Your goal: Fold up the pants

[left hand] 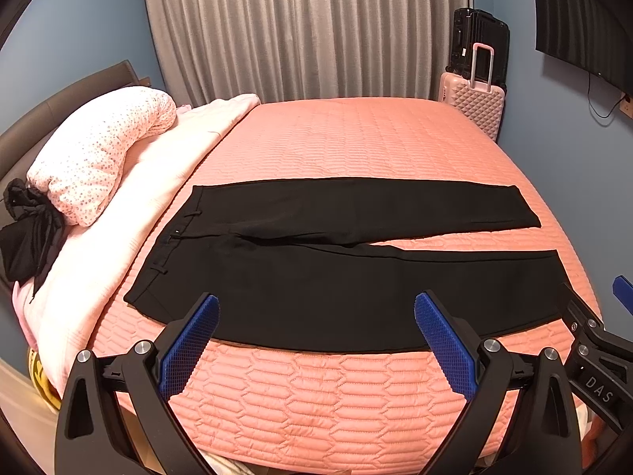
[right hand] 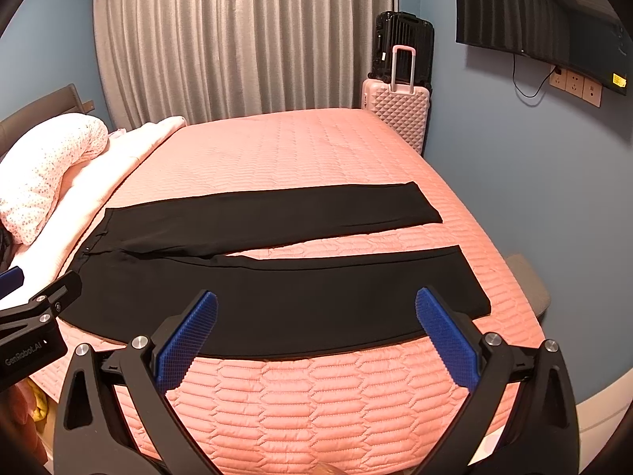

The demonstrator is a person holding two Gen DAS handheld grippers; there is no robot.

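While you hover: both tools sit low in frame, short of the fabric.
Pants: black woven pants (left hand: 336,277) lie flat across mid-frame on the pink quilted bedspread (left hand: 356,138), waistband left, legs splayed right, ready for a leg-over-leg fold.
Left gripper (left hand: 316,308): jaws spread wide, holding nothing, lined up with the near leg's edge.
Right gripper (right hand: 316,304): equally wide, empty, nearer the hem.

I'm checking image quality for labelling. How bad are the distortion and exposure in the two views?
Left wrist view: strong fisheye bowing of the bed, dark vignetted corners, the black pants nearly textureless. Right wrist view: same curvature, curtain evenly lit, no glare; the open right claw looks sharp.
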